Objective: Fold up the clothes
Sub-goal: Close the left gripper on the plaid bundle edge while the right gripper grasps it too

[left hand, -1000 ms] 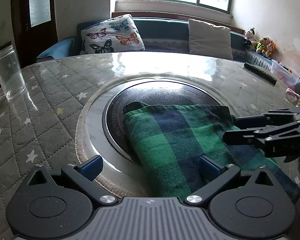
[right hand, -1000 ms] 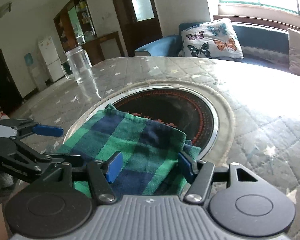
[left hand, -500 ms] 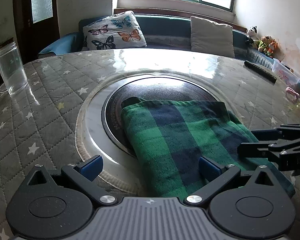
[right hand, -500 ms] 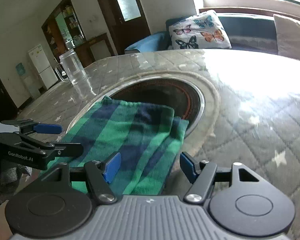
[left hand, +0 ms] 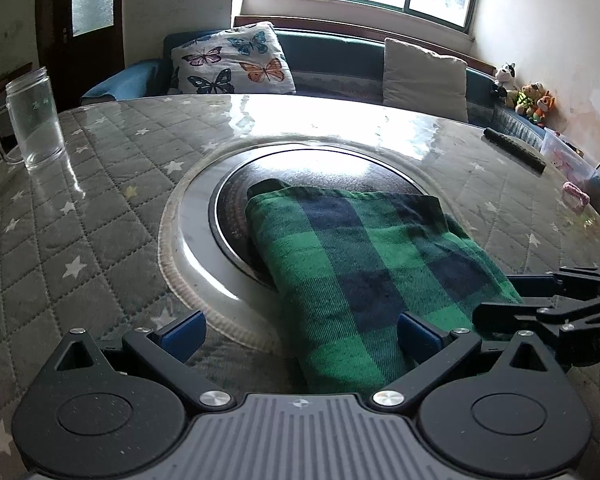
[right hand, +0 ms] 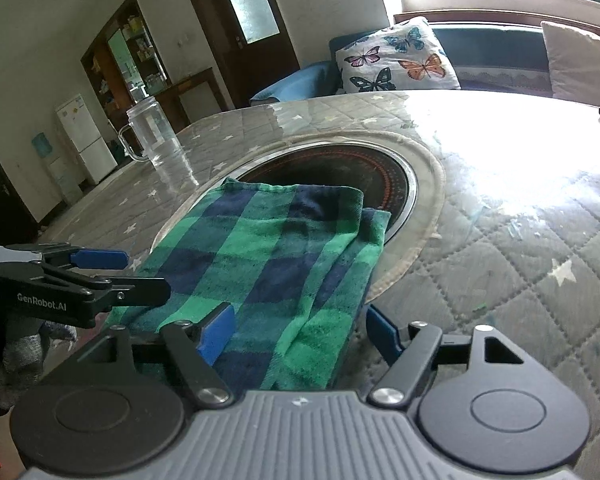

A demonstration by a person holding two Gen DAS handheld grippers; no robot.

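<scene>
With the folded green plaid cloth (right hand: 268,264) laid flat at frame centre, the right gripper (right hand: 296,330) is spread wide, its jaws just opened, releasing it, while the left gripper (left hand: 300,330) is likewise held wide, gripping nothing.

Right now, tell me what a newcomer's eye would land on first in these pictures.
The folded green and navy plaid cloth grabs attention first, lying half over the round black hob sunk into the middle of the quilted, star-patterned table. Next comes the butterfly cushion on the sofa behind the table, then the clear glass mug at the table's far left edge.
</scene>
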